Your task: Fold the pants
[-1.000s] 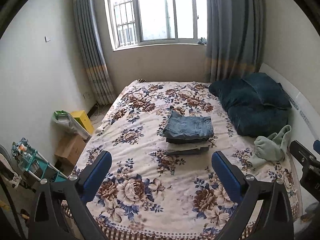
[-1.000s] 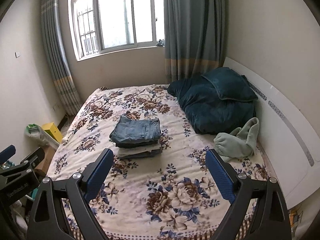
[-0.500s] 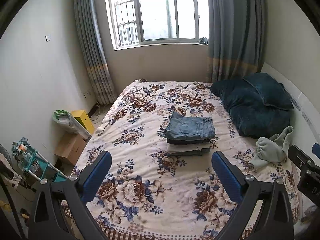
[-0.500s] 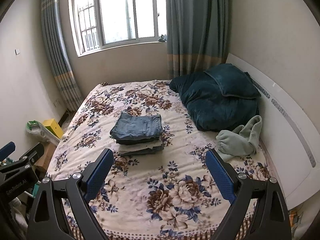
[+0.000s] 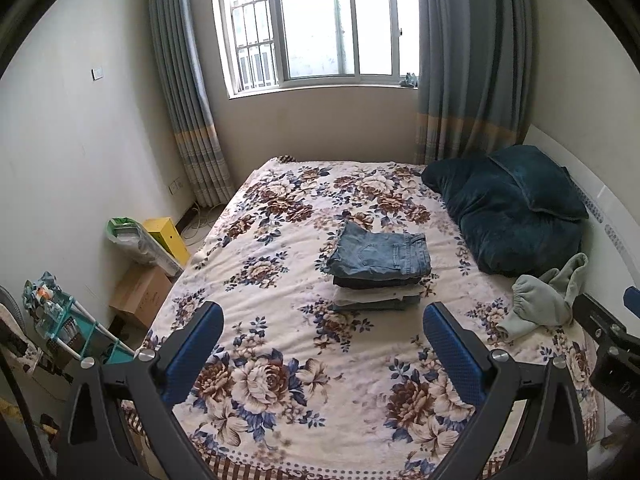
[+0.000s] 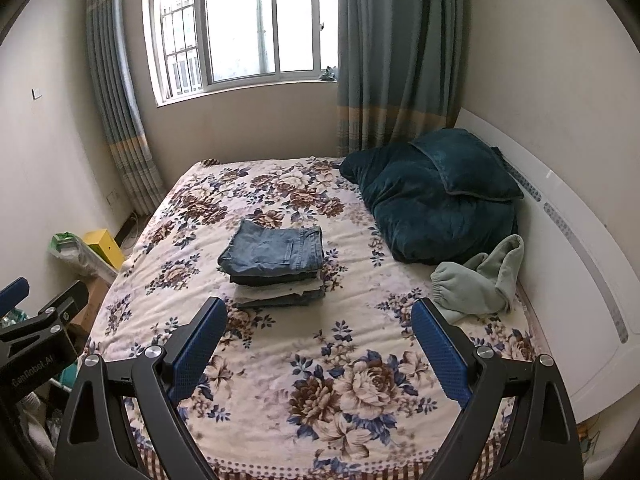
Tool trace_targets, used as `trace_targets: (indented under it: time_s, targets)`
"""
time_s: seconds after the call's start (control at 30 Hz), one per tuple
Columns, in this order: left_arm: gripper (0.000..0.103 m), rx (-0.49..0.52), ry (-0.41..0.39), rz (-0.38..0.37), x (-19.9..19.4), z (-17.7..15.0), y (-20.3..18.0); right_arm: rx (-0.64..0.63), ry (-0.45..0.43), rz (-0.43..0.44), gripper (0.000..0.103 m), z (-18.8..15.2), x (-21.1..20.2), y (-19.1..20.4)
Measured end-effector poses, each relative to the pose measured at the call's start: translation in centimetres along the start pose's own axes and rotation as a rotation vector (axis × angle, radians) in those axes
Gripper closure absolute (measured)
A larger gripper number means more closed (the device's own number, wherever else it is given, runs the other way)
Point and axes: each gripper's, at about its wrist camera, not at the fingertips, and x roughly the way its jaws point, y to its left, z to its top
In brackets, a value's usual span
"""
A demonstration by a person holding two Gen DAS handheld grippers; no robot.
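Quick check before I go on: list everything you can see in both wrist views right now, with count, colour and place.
Folded pants stack: one pile, blue jeans on top, mid-bed.
Unfolded pants: one, pale green, crumpled by the headboard.
Bed: one, floral cover.
Quilt and pillow: dark teal, head of bed.
Headboard: one, white.
Curtains: grey-blue, flanking the window.
Yellow box: one, floor.
Cardboard box: one, brown, floor.
Left gripper: open, blue fingers.
Right gripper: open, blue fingers.
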Motion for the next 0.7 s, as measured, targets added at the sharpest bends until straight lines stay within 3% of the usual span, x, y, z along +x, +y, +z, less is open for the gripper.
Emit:
trace_targets:
  time_s: [0.7]
  targets:
    - [0.001,0.001,-0.012,-0.001,-0.35,0.27,-0.35,-0.006,0.003,0.013,0.007,0.18,0.23,0.44]
